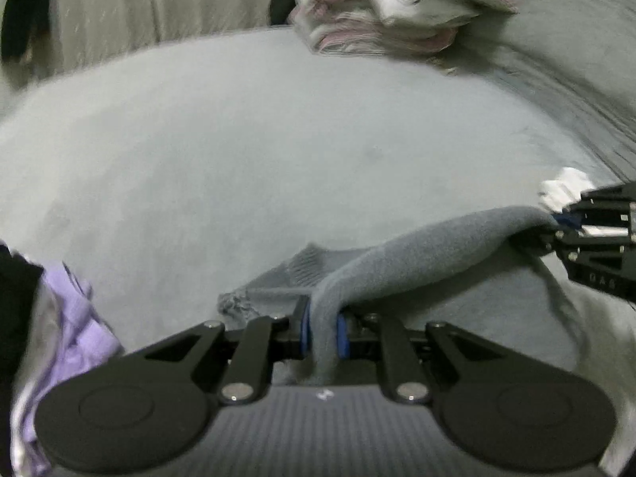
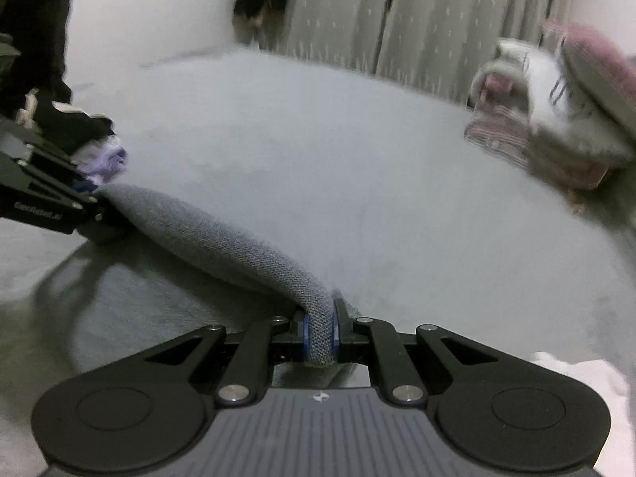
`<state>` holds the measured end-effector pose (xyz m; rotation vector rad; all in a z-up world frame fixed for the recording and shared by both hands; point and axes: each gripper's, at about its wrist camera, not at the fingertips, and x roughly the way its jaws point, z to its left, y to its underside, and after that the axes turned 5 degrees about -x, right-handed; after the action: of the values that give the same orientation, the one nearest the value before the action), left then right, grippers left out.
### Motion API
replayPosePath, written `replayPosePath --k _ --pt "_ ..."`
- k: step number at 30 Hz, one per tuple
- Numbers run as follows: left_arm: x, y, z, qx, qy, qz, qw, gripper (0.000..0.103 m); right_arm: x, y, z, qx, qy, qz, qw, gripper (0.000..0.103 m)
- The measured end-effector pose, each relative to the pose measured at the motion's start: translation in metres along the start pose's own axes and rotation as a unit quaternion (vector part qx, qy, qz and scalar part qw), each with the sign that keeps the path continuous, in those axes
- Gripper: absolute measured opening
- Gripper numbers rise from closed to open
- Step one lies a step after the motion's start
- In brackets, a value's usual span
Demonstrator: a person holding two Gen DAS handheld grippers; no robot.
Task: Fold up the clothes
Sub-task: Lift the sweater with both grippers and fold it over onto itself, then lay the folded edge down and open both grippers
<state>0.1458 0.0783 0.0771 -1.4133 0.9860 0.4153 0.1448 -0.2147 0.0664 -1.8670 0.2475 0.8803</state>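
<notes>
The left gripper (image 1: 322, 332) is clamping one end of a grey knit garment (image 1: 421, 254), and the right gripper (image 2: 320, 336) is pinching the other end, so the cloth is hanging stretched between them just above the pale grey bed sheet (image 1: 246, 151). A lilac cloth (image 1: 75, 318) is lying beside the left gripper. Farther back, a pink and white pile (image 2: 556, 119) is sitting near the curtain (image 2: 437, 20).
</notes>
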Motion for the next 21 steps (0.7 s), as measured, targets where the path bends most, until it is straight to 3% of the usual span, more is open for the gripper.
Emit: replayPosePath --k 6,10,16,21 --pt "0.014 -0.008 0.01 -0.019 -0.003 0.008 0.9998 0.022 0.026 0.004 -0.009 0.016 -0.009 0.004 1.0 0.011" --pt "0.014 -0.005 0.02 -0.035 -0.008 0.011 0.9993 0.025 0.033 0.01 -0.019 0.036 0.001 -0.001 0.999 0.029" --pt "0.01 -0.004 0.033 -0.049 -0.014 0.007 0.9987 0.026 0.028 0.008 -0.029 0.07 0.021 -0.012 0.997 0.03" --pt "0.013 -0.003 0.026 -0.038 -0.019 0.002 0.9991 0.026 0.028 0.009 -0.029 0.094 0.007 -0.007 0.996 0.03"
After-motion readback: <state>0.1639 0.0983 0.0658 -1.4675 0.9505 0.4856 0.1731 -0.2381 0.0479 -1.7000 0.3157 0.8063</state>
